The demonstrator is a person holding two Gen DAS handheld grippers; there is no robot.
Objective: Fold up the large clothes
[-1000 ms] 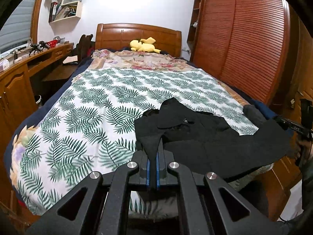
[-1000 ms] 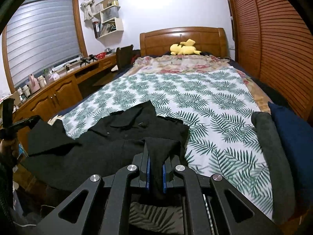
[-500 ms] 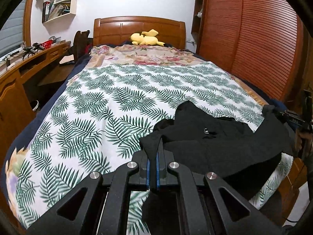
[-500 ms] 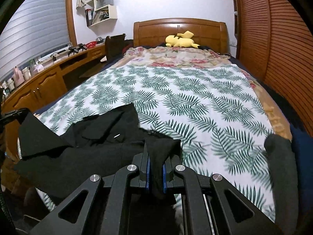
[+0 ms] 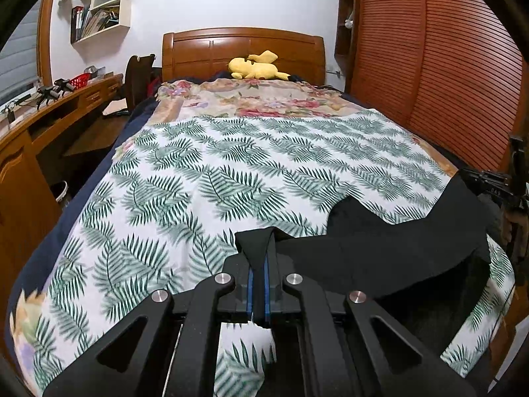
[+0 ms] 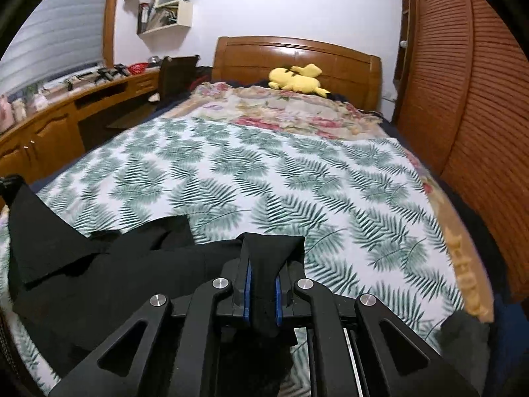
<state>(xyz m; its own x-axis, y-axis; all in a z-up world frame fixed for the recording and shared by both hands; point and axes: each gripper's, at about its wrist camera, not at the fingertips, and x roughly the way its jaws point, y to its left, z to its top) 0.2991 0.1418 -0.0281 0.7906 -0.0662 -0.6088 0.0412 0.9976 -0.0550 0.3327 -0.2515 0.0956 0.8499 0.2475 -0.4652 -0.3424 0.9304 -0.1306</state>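
Observation:
A large black garment [image 5: 390, 251] hangs stretched between my two grippers over the near end of the bed. My left gripper [image 5: 259, 278] is shut on one corner of it. My right gripper [image 6: 262, 284] is shut on the other corner of the black garment [image 6: 99, 271]. The right gripper also shows at the right edge of the left wrist view [image 5: 489, 182]. The garment's lower part droops out of sight below the fingers.
The bed has a white fern-print cover [image 5: 264, 172] and a floral blanket [image 5: 258, 99] near the wooden headboard [image 5: 241, 49], with a yellow plush toy [image 5: 258, 67]. A wooden desk [image 5: 49, 115] runs along the left, slatted wardrobe doors [image 5: 446, 76] along the right.
Both grippers have lifted the black garment and carried it forward over the bed. It now hangs tauter between them and less of it rests on the cover.

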